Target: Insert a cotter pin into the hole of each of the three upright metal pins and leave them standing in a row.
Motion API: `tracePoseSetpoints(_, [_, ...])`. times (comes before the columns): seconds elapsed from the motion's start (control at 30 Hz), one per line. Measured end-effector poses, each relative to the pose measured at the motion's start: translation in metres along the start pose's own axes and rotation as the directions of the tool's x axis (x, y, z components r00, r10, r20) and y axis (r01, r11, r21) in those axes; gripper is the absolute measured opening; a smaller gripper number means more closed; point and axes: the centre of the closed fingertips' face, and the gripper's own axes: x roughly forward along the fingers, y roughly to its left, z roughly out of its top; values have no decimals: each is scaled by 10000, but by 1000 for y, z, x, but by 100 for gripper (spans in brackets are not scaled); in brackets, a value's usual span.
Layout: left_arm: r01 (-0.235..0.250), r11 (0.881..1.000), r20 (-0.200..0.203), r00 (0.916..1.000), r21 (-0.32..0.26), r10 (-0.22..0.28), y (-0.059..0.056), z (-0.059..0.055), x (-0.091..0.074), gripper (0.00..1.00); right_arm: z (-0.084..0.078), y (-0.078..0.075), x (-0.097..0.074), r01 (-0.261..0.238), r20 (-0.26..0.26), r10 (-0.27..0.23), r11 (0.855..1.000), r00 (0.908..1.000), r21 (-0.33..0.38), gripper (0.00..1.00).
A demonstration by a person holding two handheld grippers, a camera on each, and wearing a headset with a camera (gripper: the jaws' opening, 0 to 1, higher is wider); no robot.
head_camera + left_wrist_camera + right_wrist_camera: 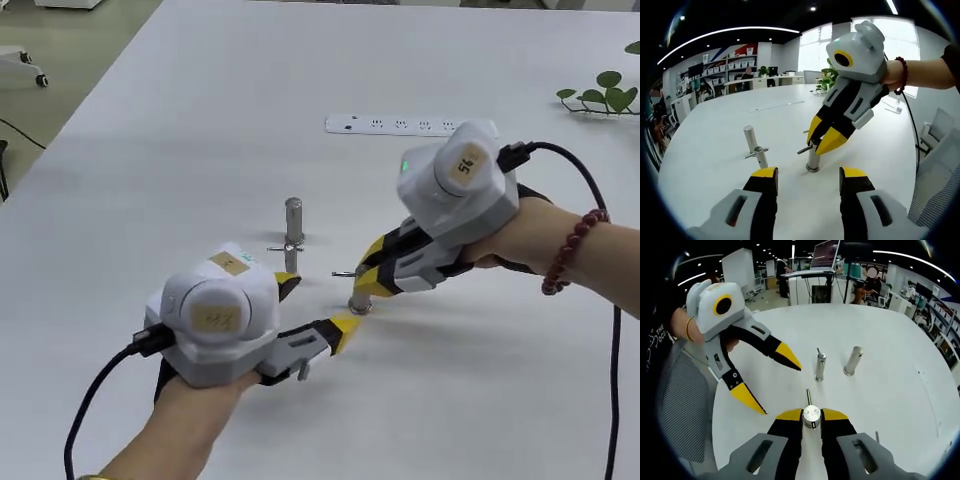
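Observation:
Three metal pins stand upright on the white table (200,130). The far pin (293,215) is bare. The middle pin (290,258) has a cotter pin (280,248) across it. My right gripper (368,270) is shut around the top of the near pin (358,303), whose round top (811,416) sits between the jaws. Another cotter pin (805,148) sticks out sideways from that pin just past the tips. My left gripper (316,305) is open, level with the near pin's base, its jaws apart on either side and touching nothing.
A white power strip (400,125) lies further back on the table. Plant leaves (605,95) reach in at the far right edge. Cables trail from both grippers. A thin metal piece (876,436) lies on the table beside the right jaw.

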Motion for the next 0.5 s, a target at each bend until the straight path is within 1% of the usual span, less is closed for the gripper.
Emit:
tracePoseSetpoints(0.07, [44, 9999, 19, 10000, 111, -44, -1, 1, -4, 51, 0, -3, 0, 14, -40, -14, 10000, 10000, -39, 8])
tracePoseSetpoints(0.23, [63, 9997, 82, 9999, 247, -65, 0, 4, -13, 55, 2, -6, 0, -14, -16, 14, 10000, 10000, -22, 8])
tracePoseSetpoints(0.37, [82, 9999, 182, 9998, 103, -84, 2, 5, -20, 61, 5, -11, 0, -4, -37, 4, 10000, 10000, 27, 8])
tracePoseSetpoints(0.43, [102, 9999, 222, 9997, -61, -100, 5, 5, -23, 64, 6, -19, 1, 27, -17, -27, 10000, 10000, -14, 8])
tracePoseSetpoints(0.5, [88, 9999, 255, 9996, -104, -86, 6, 6, -26, 68, 7, -20, 2, 0, -36, 0, 10000, 10000, -7, 8])
